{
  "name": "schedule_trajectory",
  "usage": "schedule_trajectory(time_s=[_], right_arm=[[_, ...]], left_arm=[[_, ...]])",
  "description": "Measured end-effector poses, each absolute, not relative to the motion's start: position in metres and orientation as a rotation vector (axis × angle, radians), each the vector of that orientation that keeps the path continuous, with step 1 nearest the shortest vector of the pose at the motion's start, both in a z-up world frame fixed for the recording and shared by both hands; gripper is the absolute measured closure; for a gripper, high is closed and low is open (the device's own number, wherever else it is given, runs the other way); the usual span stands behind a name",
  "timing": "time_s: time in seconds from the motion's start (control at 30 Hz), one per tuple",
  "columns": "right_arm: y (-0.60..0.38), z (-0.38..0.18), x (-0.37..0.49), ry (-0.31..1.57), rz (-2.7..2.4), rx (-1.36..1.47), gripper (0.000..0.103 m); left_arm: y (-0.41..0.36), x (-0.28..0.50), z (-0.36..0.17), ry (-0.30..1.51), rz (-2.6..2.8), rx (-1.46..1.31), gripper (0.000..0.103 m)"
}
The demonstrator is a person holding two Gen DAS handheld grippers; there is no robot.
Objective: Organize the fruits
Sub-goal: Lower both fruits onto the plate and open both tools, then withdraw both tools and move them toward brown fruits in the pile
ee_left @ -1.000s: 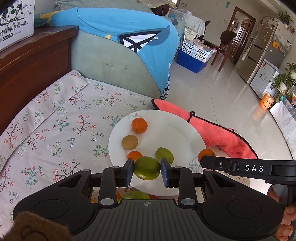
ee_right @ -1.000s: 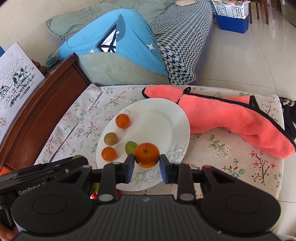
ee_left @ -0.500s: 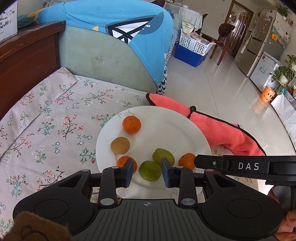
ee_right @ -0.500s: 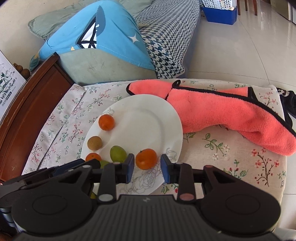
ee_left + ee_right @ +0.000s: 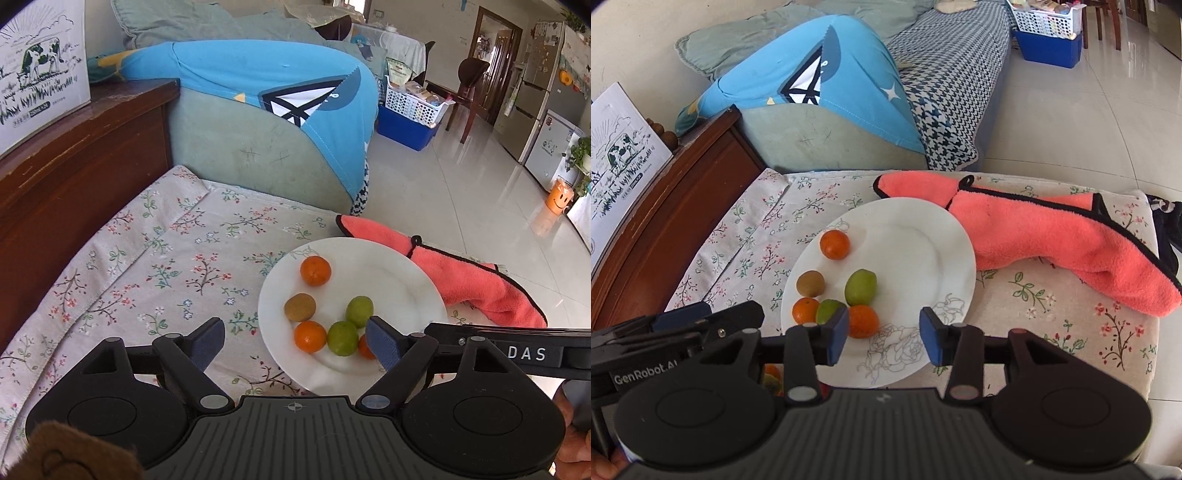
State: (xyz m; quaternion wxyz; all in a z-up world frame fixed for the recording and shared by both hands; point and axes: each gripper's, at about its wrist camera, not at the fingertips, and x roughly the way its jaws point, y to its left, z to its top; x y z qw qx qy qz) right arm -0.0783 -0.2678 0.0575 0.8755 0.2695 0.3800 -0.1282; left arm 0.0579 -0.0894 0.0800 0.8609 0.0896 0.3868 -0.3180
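A white plate (image 5: 399,273) (image 5: 923,236) lies on the floral cloth. On it lie three oranges, two green fruits and a brown kiwi (image 5: 300,307) (image 5: 810,283). The green fruit (image 5: 342,338) (image 5: 827,311) and the orange (image 5: 863,321) (image 5: 364,347) lie near the plate's front rim. My left gripper (image 5: 295,345) is open and empty, pulled back over the plate's front left. My right gripper (image 5: 884,334) is open and empty above the plate's front rim, the orange beside its left finger.
A pink towel (image 5: 1052,236) (image 5: 461,273) lies to the right of the plate. A dark wooden cabinet (image 5: 74,173) stands at the left, a sofa with a blue cushion (image 5: 827,92) behind. More fruit (image 5: 772,376) shows below the left gripper. The table edge drops to tiled floor at the right.
Both grippers opened and let go: the left released the green fruit, the right released the orange, both onto the plate. Both grippers then drew back and up.
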Motion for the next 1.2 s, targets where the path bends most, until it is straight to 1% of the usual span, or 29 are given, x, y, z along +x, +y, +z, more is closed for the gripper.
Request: schedule_trajectory(time_s=[0.1,0.17,0.23,0.33,0.47,0.63,0.93,1.2], right_arm=[[-0.259,0.063,-0.085,0.779,-0.262,0.547,0.05],[-0.253,0.066,-0.089,0.77,-0.255,0.545,0.042],[-0.248,0.067,-0.092,0.77,-0.245,0.542,0.04],[-0.238,0.068,-0.098,0.789,-0.235,0.523,0.04],[-0.227,0.066,-0.109,0.813,-0.216,0.518,0.039],[-0.217,0.062,-0.115,0.832,-0.18,0.507,0.035],[-0.196,0.048,-0.119,0.899,-0.1,0.479,0.035],[-0.167,0.031,-0.115,0.947,-0.039,0.438,0.035]], left_arm=[[-0.077,0.054,0.082,0.797,-0.619,0.22,0.012],[-0.066,0.053,0.082,0.797,-0.592,0.217,0.012],[-0.055,0.051,0.082,0.788,-0.57,0.2,0.011],[-0.036,0.048,0.081,0.774,-0.57,0.176,0.011],[-0.022,0.053,0.078,0.823,-0.599,0.154,0.011],[-0.014,0.057,0.067,0.853,-0.574,0.234,0.011],[-0.005,0.07,0.044,0.961,-0.569,0.287,0.011],[-0.013,0.063,0.031,0.912,-0.649,0.416,0.011]])
